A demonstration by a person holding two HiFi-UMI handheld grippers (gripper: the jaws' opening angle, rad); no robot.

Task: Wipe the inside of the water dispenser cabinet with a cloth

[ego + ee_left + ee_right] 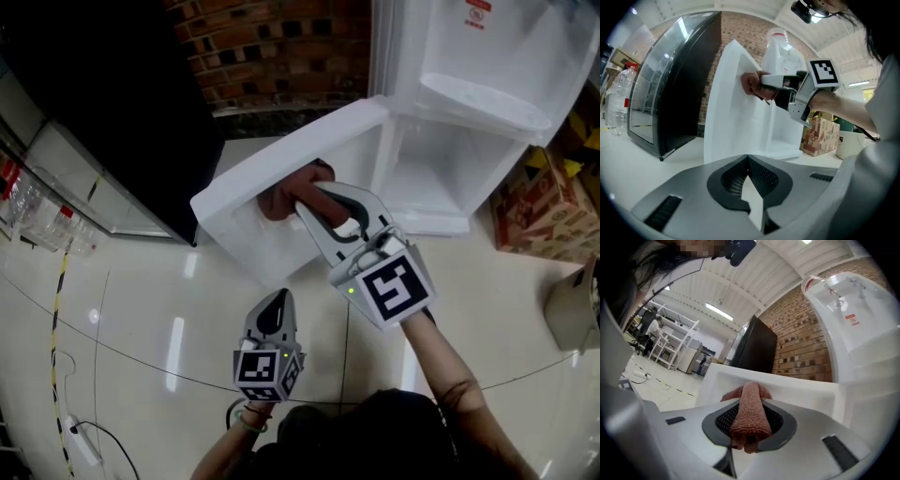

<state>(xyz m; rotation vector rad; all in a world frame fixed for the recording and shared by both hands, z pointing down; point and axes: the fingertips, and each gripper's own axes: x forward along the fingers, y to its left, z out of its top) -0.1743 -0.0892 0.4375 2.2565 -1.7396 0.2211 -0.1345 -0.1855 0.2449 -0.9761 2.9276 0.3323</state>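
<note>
My right gripper (317,208) clamped on a rolled, nubby rust-brown terry cloth (750,414), its bunched end against the smooth white inner face of the water dispenser's (473,103) open cabinet door (281,155), my left gripper (748,162) pinched together on nothing, above the glossy pale floor (141,309)

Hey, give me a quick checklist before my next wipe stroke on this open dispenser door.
1. Reddish-brown terry cloth clamped in right hand-held gripper: ok.
2. Cloth pressed against the open white plastic cabinet door: ok.
3. Left hand-held gripper shut, empty, away from the door: ok.
4. White dispenser cabinet compartment open, nothing seen inside: ok.
5. Door's inner face wiped clean: cannot tell.
</note>
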